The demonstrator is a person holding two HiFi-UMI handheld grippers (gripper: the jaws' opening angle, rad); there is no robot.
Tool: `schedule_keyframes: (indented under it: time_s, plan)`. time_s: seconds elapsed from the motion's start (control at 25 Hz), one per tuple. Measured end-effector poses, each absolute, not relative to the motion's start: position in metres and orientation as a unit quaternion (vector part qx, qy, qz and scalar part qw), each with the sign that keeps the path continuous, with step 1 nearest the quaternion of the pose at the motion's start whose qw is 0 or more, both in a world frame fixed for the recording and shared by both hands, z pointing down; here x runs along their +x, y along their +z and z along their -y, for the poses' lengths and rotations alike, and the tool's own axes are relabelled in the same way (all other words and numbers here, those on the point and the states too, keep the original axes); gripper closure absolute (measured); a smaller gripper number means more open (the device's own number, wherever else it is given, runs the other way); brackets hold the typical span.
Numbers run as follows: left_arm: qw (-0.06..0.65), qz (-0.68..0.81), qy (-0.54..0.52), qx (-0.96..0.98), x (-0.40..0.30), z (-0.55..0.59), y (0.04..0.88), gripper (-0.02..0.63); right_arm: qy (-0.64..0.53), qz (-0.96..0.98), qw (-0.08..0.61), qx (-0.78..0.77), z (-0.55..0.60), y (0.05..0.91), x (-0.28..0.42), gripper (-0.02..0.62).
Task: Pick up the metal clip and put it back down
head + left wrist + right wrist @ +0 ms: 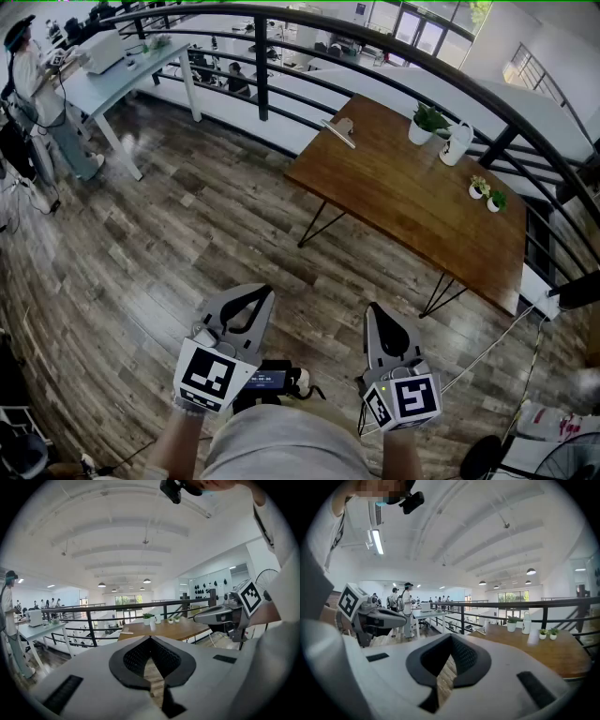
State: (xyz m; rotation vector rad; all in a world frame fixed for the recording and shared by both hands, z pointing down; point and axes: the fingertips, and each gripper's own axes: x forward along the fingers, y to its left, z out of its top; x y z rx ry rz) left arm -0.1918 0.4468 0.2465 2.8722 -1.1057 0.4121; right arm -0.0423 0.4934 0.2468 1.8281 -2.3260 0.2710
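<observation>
My left gripper (266,290) and right gripper (373,308) are held close to my body, above the wooden floor, both shut with nothing between the jaws. The left gripper view shows its jaws (150,638) meeting at the tip, and the right gripper view shows the same (451,635). A brown wooden table (394,206) stands well ahead and to the right. A pale flat object (339,132) lies at its far left corner; I cannot tell whether it is the metal clip. Each gripper shows in the other's view: the right gripper (220,616), the left gripper (377,616).
On the table stand a potted plant (427,122), a white jug (457,142) and two small pots (487,192). A black railing (375,56) curves behind it. A person (42,103) stands by a white table (122,66) far left. A cable (487,352) lies on the floor, right.
</observation>
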Motion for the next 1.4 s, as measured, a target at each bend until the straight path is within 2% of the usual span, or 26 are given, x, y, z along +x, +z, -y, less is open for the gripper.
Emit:
schedule_keyframes:
  time_s: [0.48,0.84,0.88,0.96,1.04,1.12,1.16,1.4]
  plan:
    - [0.021,0.358,0.131,0.924,-0.194,-0.443,0.246,0.601,0.092,0.783,0.089,0.609,-0.489,0.248,-0.047,0.594]
    - [0.036,0.362,0.125,0.923,-0.19,-0.443,0.248,0.6,0.111,0.781,0.06,0.612,-0.492,0.246,-0.044,0.591]
    - [0.037,0.365,0.124,0.922,-0.19,-0.443,0.248,0.6,0.112,0.781,0.058,0.612,-0.493,0.247,-0.043,0.526]
    - [0.038,0.375,0.122,0.918,-0.19,-0.442,0.247,0.598,0.116,0.78,0.056,0.612,-0.493,0.247,-0.042,0.51]
    - [0.043,0.38,0.122,0.916,-0.189,-0.44,0.247,0.569,0.12,0.779,0.056,0.613,-0.492,0.248,-0.04,0.485]
    - [0.053,0.375,0.124,0.917,-0.185,-0.442,0.25,0.469,0.125,0.78,0.058,0.61,-0.493,0.25,-0.038,0.449]
    - [0.057,0.371,0.126,0.918,-0.184,-0.444,0.251,0.453,0.126,0.781,0.059,0.609,-0.493,0.252,-0.038,0.438]
    - [0.045,0.369,0.131,0.919,-0.176,-0.452,0.248,0.453,0.129,0.785,0.06,0.602,-0.497,0.255,-0.033,0.436]
